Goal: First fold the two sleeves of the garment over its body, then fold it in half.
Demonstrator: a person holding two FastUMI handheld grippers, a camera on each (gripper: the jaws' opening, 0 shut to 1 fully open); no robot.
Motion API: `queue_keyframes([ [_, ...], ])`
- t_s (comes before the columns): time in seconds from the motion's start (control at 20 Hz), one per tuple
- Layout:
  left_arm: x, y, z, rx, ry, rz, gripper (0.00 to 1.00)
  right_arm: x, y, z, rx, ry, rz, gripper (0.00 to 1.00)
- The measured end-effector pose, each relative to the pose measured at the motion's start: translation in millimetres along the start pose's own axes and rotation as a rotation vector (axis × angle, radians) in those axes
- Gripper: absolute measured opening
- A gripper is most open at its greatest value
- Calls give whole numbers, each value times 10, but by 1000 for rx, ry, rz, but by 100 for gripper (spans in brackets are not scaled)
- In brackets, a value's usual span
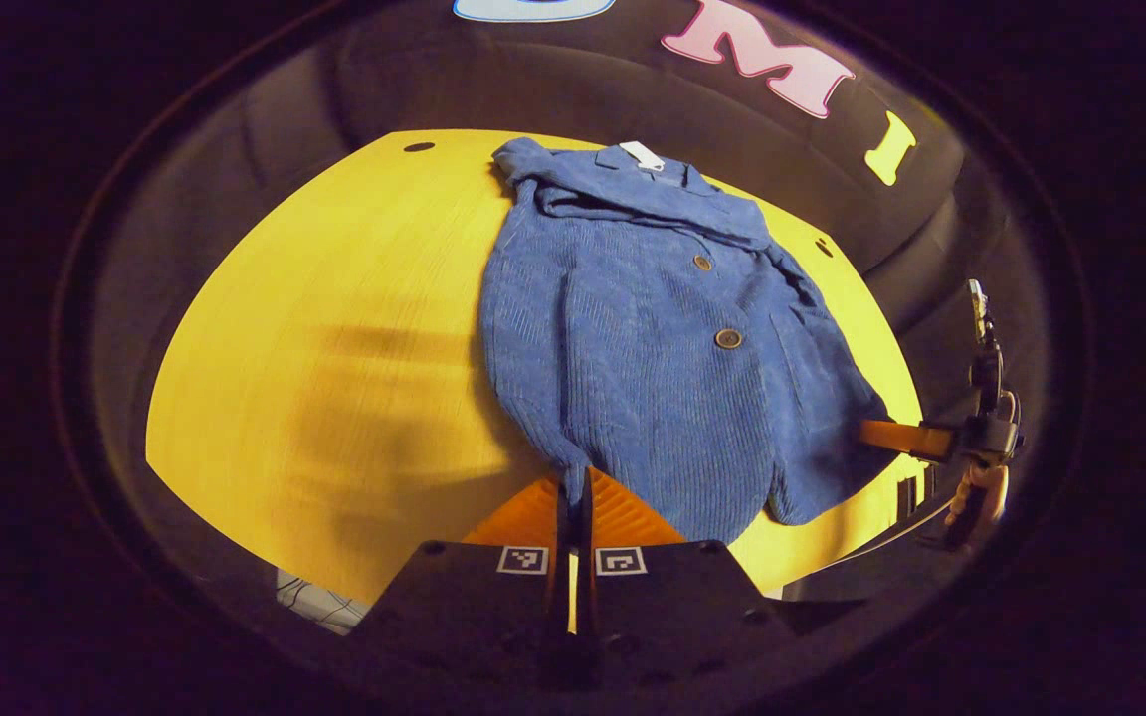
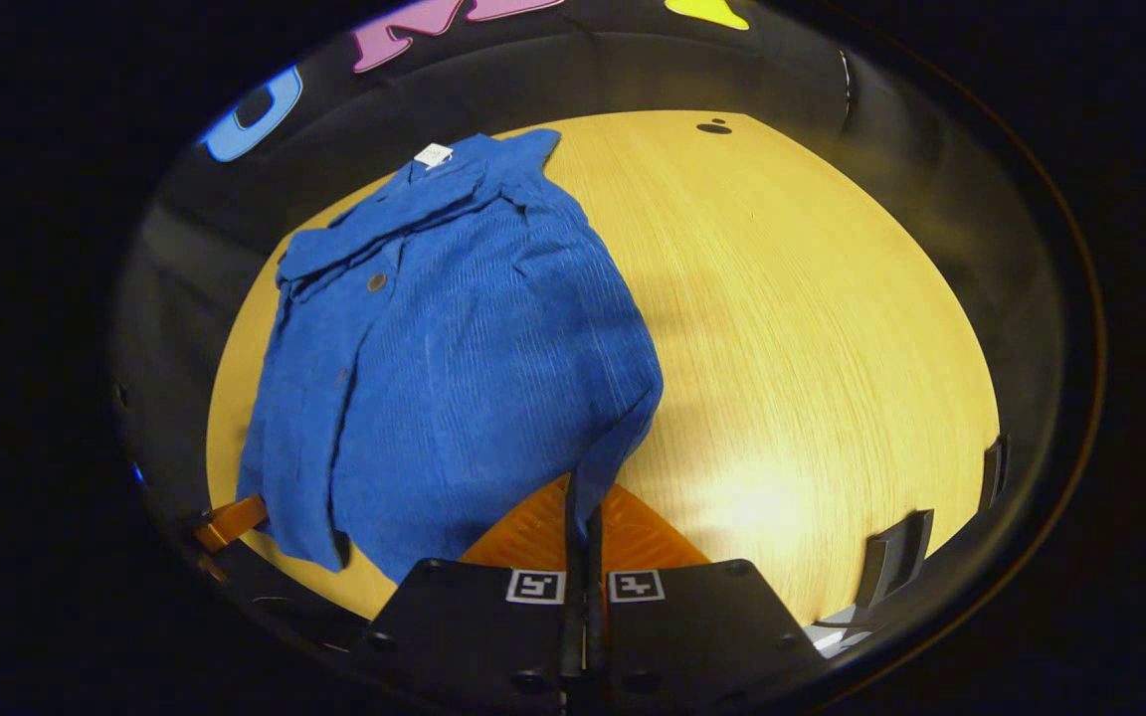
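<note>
A blue corduroy jacket (image 1: 653, 348) lies on the yellow wooden table (image 1: 334, 348), collar and white label at the far end, sleeves lying over its body. My left gripper (image 1: 573, 487) is shut on the jacket's near hem corner, and the cloth rises into its fingers. In the right gripper view the jacket (image 2: 454, 348) lies left of centre, and my right gripper (image 2: 583, 497) is shut on the other near corner of the hem. The right gripper (image 1: 876, 435) also appears at the jacket's right edge in the left gripper view. The left gripper (image 2: 235, 517) appears low on the left in the right gripper view.
A hand (image 1: 981, 487) holds the right gripper beyond the table's right edge. Small dark holes (image 1: 419, 146) (image 2: 713, 127) mark the table's far corners. Bare tabletop (image 2: 782, 348) spreads beside the jacket. The black booth wall curves behind the table.
</note>
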State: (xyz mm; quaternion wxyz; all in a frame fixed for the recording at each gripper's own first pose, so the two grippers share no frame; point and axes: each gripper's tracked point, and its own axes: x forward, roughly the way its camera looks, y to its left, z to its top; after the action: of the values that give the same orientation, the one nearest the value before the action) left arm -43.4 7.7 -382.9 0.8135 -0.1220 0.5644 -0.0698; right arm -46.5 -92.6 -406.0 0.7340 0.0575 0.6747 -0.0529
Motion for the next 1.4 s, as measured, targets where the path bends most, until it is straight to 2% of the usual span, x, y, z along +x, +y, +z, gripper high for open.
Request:
queue_keyframes([
  [0.2,-145,-56,443,8,-66,-32,1,-180,333,531,-54,-87,58,2],
  [0.3,-194,-108,787,30,-106,-51,1,-238,479,905,-97,-147,72,0],
  [0.45,-178,-101,1467,72,-192,-55,1,-239,703,1502,-119,-212,103,2],
  [0.6,-108,-45,2300,93,-295,-63,1,-136,918,2279,-92,-301,134,2],
  [0.75,114,83,3236,153,-407,-39,1,33,1054,3186,-95,-407,133,2],
  [0.9,437,193,4249,226,-567,4,1,362,1122,4057,-123,-511,87,1],
  [0.95,559,253,4568,251,-632,27,1,527,1113,4283,-124,-537,65,3],
  [1.0,691,275,4844,270,-699,27,4,705,1104,4456,-108,-561,51,0],
  [1.05,910,287,5023,279,-700,25,13,876,1110,4612,-83,-579,46,33],
  [1.15,1265,475,5044,272,-648,95,61,1168,1040,4763,-62,-603,27,100],
  [1.2,1394,553,4911,268,-570,134,85,1230,971,4691,-87,-597,1,89],
  [1.25,1409,542,4830,246,-553,155,83,1243,926,4583,-128,-577,-18,98],
  [1.3,1382,515,4750,222,-567,152,87,1191,909,4561,-157,-596,-32,98],
  [1.4,1127,344,4693,181,-634,122,87,917,867,4491,-185,-670,-52,99],
])
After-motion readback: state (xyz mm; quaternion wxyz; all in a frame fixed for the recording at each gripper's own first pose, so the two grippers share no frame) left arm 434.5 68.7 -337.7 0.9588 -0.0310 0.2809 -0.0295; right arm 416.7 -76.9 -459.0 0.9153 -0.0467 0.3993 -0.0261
